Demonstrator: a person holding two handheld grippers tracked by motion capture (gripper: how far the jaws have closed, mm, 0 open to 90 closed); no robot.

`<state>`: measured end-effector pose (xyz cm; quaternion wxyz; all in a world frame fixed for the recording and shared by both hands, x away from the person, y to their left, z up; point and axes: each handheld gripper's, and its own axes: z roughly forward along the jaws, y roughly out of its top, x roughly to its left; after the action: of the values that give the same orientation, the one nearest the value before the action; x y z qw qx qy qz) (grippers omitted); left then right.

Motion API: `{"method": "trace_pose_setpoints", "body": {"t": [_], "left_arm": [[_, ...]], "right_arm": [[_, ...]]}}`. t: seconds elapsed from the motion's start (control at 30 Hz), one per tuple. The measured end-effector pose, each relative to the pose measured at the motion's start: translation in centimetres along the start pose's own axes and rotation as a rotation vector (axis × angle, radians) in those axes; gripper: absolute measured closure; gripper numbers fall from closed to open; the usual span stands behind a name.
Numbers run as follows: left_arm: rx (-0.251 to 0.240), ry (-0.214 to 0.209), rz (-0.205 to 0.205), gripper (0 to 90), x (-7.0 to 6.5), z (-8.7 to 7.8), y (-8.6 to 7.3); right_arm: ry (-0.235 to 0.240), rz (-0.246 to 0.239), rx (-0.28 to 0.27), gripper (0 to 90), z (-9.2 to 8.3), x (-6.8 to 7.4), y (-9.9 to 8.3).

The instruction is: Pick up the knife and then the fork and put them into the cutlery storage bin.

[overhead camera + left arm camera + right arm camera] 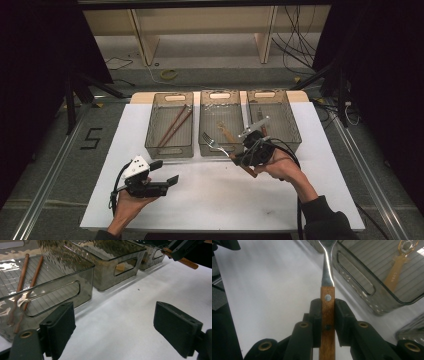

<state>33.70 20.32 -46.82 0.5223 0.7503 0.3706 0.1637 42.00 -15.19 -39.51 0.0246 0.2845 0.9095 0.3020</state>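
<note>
The right tongs (327,315) are clenched on the wooden handle of a fork (327,275), held above the table (200,200) just before the middle bin (220,150). The step in hand is carrying it; next it likely wants lowering into a bin. The left tongs (115,327) hang released. The left bin (170,150) holds chopsticks (175,125); the middle bin holds a bottle opener (398,270).

A white rectangular tabletop (210,200) is seen, on which three smoky translucent plastic bins are set side by side along the far edge: left bin (170,147), middle bin (205,125), right bin (290,125). The near half is left bare.
</note>
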Motion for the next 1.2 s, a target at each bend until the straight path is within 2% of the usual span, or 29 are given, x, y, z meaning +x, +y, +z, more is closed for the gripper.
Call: {"method": "trace_pose_setpoints", "body": {"t": [0.33, 0.53, 0.73, 1.2], "left_arm": [[0.0, 0.001, 0.0, 16.9, 0.0, 0.0, 0.0], [-0.001, 0.001, 0.0, 16.9, 0.0, 0.0, 0.0], [-0.002, 0.001, -0.002, 16.9, 0.0, 0.0, 0.0], [-0.001, 0.001, -0.002, 16.9, 0.0, 0.0, 0.0]], "right_arm": [[-0.01, 0.021, -0.022, 78.0, -0.4, -0.8, 0.4], [-0.024, 0.053, -0.048, 77.9, -1.1, -1.7, 0.9], [-0.047, 0.09, -0.085, 78.0, -2.2, -3.3, 1.6], [-0.093, 0.224, -0.16, 78.0, -4.1, -7.7, 1.8]]}}
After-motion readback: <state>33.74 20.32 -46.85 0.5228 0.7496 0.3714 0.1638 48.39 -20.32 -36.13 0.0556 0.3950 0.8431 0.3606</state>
